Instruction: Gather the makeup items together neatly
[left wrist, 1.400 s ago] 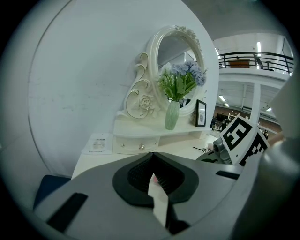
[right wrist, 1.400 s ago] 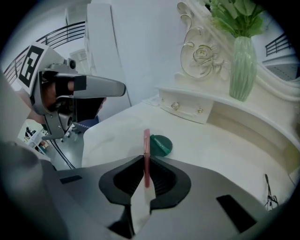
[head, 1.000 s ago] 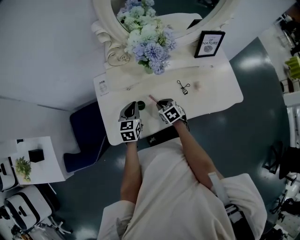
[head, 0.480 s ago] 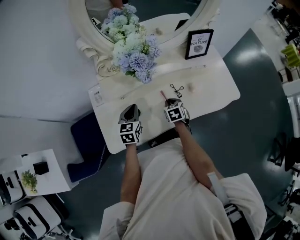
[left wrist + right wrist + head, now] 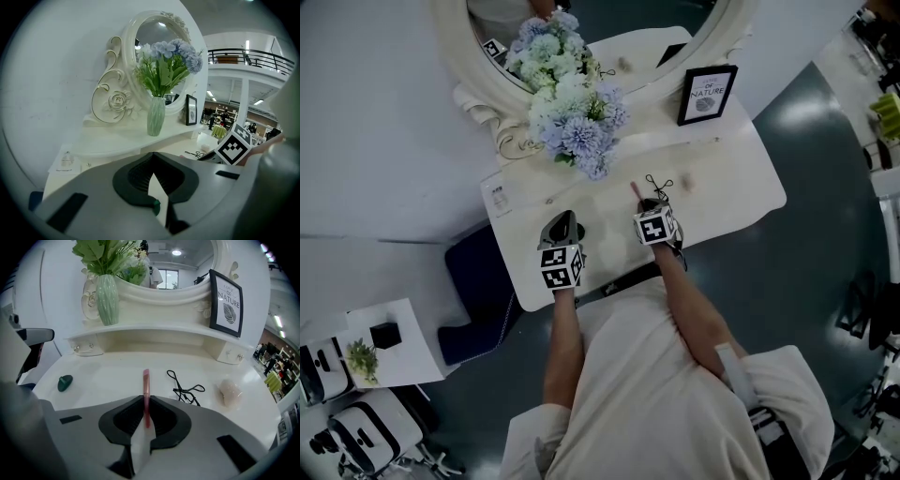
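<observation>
Smooth, glossy white dressing table

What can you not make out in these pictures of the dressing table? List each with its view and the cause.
Green item: head view, hidden by left gripper.
Pink brush: right gripper view, rear end buried inside the right gripper.
Card print: head view, too small to read.

Bare tabletop lies open between the green piece at left and the brush, which juts forward, clamped in the right gripper. Just right of the brush, the curler and then the sponge crowd the surface. A raised shelf walls off the back, carrying a vase and a frame. The left gripper stands near the front edge, with a clear gap between it and the right.
</observation>
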The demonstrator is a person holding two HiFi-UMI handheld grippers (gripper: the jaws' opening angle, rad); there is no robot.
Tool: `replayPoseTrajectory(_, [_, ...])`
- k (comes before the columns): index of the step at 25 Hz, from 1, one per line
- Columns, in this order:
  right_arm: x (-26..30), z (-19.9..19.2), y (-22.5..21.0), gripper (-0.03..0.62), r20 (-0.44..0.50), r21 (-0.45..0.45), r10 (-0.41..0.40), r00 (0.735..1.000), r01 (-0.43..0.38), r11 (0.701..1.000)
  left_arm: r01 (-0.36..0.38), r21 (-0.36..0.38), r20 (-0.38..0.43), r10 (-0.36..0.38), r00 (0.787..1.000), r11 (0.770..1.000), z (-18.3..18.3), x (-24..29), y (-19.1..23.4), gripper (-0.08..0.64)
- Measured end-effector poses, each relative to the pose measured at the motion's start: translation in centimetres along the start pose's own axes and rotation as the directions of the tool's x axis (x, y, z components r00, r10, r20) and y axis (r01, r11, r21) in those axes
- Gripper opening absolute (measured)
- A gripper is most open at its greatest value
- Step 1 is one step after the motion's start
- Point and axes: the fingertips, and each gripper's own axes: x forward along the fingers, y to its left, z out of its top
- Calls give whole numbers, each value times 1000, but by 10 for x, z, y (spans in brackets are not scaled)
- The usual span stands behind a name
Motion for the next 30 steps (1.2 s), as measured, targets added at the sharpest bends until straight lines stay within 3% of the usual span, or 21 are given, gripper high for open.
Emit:
replayPoseTrajectory(7, [-1, 1, -2, 83, 20, 21, -3, 1000, 3, 1000, 11, 5, -12, -11, 1000, 1000, -5, 2, -4, 14])
replayPoseTrajectory(14, [-12, 1, -1, 137, 60, 45, -24, 998, 21, 999, 14, 11, -9, -14, 1000, 1000, -8, -9, -4, 14])
replayPoseTrajectory(19, [-23, 8, 13, 137, 96, 8, -16, 995, 16, 1000, 10, -4, -11, -10, 1000, 1000, -17, -16, -3, 14])
replayPoseTrajectory(30, [-32, 31, 91, 137, 164, -128, 125, 979, -104, 986, -76, -57, -30, 74, 997, 995, -50, -49, 21, 14])
